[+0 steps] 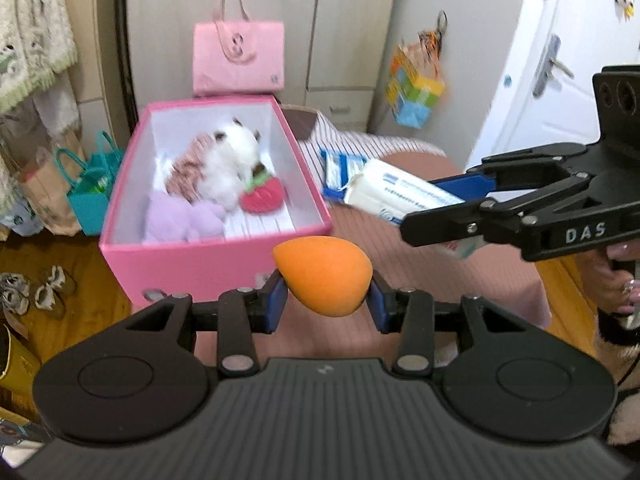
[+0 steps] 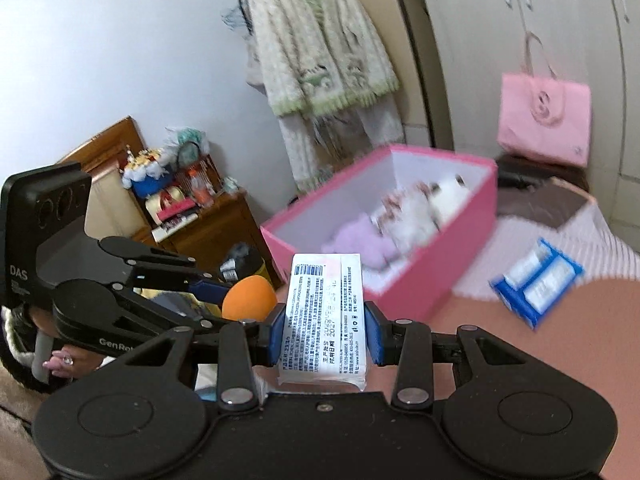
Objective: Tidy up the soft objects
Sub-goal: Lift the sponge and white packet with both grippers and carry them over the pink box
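The left gripper [image 1: 326,300] is clamped on an orange sponge [image 1: 323,278], its 2 blue pads pressing the sponge's sides at lower centre of the left view. The egg-shaped sponge lies with its long axis slanting from upper left to lower right, the narrow tip low and right. The right gripper [image 2: 325,334] is clamped on a white pack [image 2: 325,320] at lower centre of its own view. The pack's long axis runs up the frame, along the fingers, its barcode end farthest from the camera. Beyond both, a pink box [image 1: 200,268] sits open at centre left, with plush toys [image 1: 228,172] inside. A blue pack [image 2: 536,280] lies on the bed [image 2: 520,360], right of the box. A hand [image 1: 618,276] grips the right gripper's handle at the right edge.
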`<state>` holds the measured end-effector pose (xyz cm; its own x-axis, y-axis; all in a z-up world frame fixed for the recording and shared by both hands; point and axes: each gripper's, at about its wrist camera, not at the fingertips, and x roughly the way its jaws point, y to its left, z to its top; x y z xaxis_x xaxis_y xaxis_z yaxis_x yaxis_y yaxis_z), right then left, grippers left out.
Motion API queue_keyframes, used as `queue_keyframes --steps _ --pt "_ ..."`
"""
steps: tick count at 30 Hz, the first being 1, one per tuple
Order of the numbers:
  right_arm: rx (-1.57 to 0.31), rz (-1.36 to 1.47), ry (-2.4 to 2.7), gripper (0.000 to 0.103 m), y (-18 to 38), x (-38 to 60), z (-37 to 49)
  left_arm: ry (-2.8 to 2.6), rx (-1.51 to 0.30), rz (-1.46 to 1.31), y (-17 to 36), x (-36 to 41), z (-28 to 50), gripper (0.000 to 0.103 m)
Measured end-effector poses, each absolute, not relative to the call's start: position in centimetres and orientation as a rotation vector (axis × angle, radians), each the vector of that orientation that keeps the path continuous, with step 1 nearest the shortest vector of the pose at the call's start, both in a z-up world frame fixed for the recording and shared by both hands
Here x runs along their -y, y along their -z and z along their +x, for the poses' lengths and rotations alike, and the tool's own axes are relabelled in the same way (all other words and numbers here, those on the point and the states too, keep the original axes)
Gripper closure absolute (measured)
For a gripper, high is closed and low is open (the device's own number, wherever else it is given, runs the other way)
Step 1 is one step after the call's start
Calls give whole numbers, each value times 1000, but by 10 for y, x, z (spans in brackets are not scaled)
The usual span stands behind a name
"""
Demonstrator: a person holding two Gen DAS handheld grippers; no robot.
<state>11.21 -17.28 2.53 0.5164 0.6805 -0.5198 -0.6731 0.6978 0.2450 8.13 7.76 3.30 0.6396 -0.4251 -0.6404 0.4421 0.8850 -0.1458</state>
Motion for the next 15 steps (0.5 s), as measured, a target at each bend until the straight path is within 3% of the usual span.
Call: queue_keyframes --steps 7,15 --pt "-592 -3 -818 58 -35 146 147 456 -638 -63 -42 -101 116 61" --pt "-572 -61 -743 58 -26 124 198 414 -689 -85 -27 -112 186 60"
